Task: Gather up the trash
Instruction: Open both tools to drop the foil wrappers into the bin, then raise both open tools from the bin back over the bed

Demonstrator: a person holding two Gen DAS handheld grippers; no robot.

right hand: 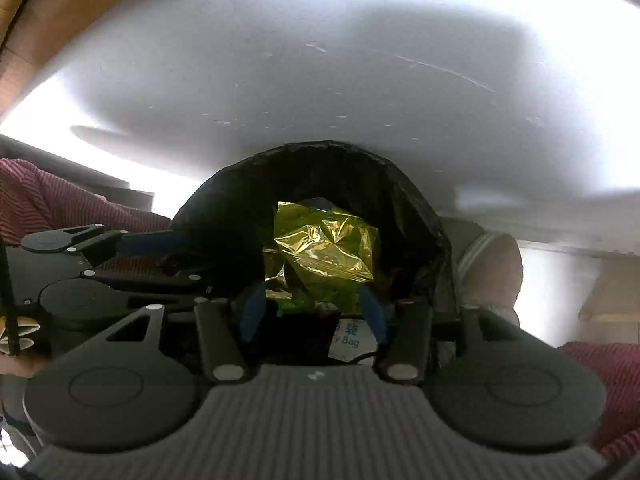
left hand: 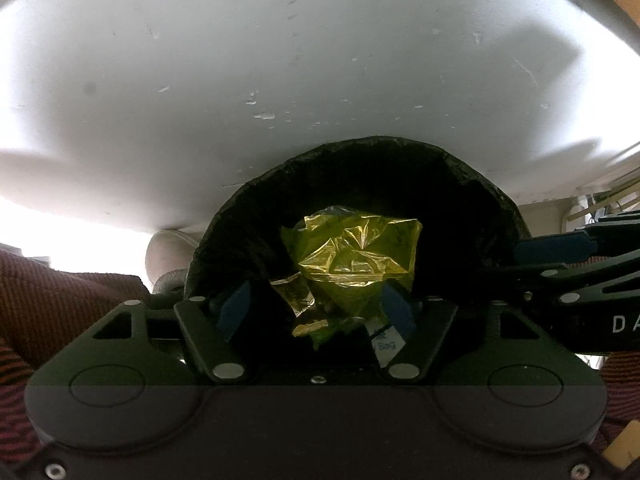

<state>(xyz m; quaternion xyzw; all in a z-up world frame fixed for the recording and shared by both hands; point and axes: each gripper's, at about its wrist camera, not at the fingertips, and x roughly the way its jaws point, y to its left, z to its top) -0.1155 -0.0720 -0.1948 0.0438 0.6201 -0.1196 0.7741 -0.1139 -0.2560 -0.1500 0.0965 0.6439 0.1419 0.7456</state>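
Nearest each lens, both pairs of blue-padded fingers stand released, nothing between them: left gripper (left hand: 316,304), right gripper (right hand: 312,308). Both point down into the black plastic-lined bin (left hand: 240,216), probably just after a drop. Inside lies the crumpled yellow-green foil snack wrapper (left hand: 352,252) on a white printed bag (left hand: 386,346), mostly hidden. Bin depth unreadable, too dark. Beyond, a scuffed white floor (left hand: 320,60).

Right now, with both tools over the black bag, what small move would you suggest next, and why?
Probably lift both tools clear. The left tool and right tool stand open, gripping nothing, and the yellow-green foil wrapper already lies inside the black trash bag.
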